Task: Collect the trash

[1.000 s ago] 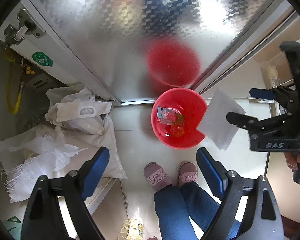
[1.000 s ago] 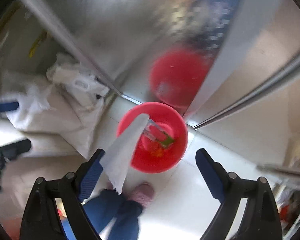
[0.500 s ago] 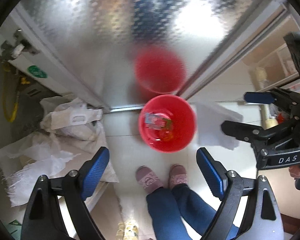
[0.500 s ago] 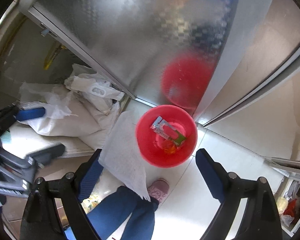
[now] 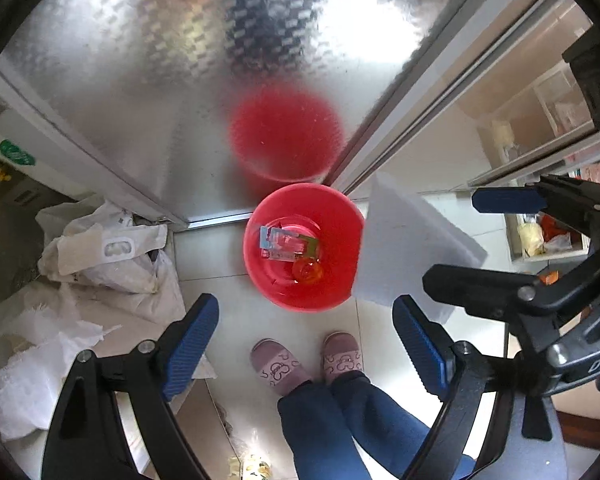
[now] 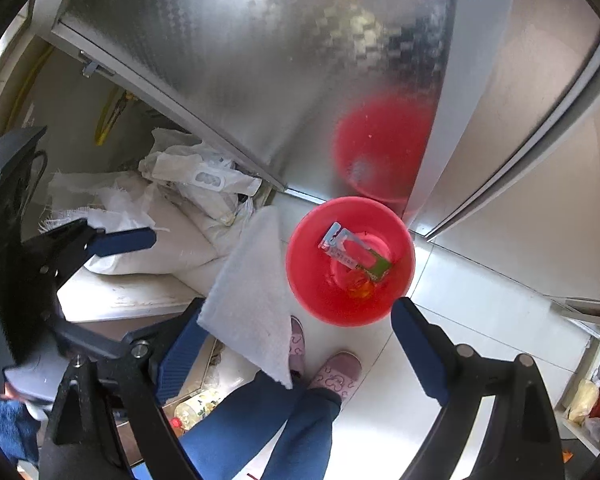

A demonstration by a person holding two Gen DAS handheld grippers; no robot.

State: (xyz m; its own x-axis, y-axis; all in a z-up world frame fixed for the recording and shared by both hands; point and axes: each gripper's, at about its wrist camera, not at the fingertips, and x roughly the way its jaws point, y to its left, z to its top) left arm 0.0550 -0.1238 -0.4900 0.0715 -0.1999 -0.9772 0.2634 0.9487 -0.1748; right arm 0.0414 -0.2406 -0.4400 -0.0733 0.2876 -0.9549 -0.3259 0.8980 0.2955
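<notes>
- The right gripper (image 6: 300, 320) is spread wide, yet the white paper towel sheet (image 6: 252, 288) hangs against its left pad, beside the round red plastic bin's (image 6: 312, 280) left rim, not over it.
- If it drops now, it probably lands on the pale tiled floor (image 6: 440, 360).
- The left gripper (image 5: 306, 314) is spread and empty.

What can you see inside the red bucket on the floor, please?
Inside the red bucket: a clear plastic package with blue and green ends, and a small orange piece. Anything beneath the package is hidden.
</notes>
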